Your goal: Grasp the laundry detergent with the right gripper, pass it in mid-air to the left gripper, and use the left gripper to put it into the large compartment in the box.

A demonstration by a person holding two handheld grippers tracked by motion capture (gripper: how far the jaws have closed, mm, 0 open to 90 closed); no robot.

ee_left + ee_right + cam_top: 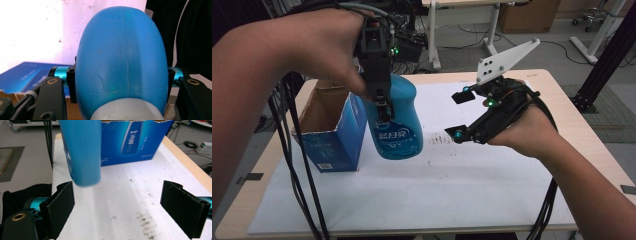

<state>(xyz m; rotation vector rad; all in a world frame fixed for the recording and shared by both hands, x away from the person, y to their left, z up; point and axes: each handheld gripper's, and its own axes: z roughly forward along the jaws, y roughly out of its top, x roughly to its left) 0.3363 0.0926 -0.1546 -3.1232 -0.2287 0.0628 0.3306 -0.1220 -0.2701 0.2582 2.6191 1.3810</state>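
The left gripper (379,95) is clamping a blue detergent bottle (396,120) near its upper part, one jaw pressing on each flank of the rounded body, as the left gripper view is showing with the blue shell (121,57) bulging up between the two black jaws. The bottle is hanging upright below the left hand (319,47), its base clear of the white sheet (452,190) and its printed label facing the person. Just beside the bottle, on the side away from the other hand, an open blue carton (334,132) is standing on the sheet with its top flaps open; bottle and carton are looking close enough to touch in the high view, though whether they are touching I cannot tell.

Off to the other side of the bottle, the right gripper (458,116) is hovering apart from it, held level by the right hand (522,132) with its jaws pointing toward the bottle. Its jaws are standing wide apart with nothing between them. In the right gripper view the bottle's lower end (81,152) is hanging ahead of the near-side jaw, the carton (132,141) behind it, and the smudged sheet (130,205) is lying beneath the gap. The sheet is covering a wooden table (582,130).
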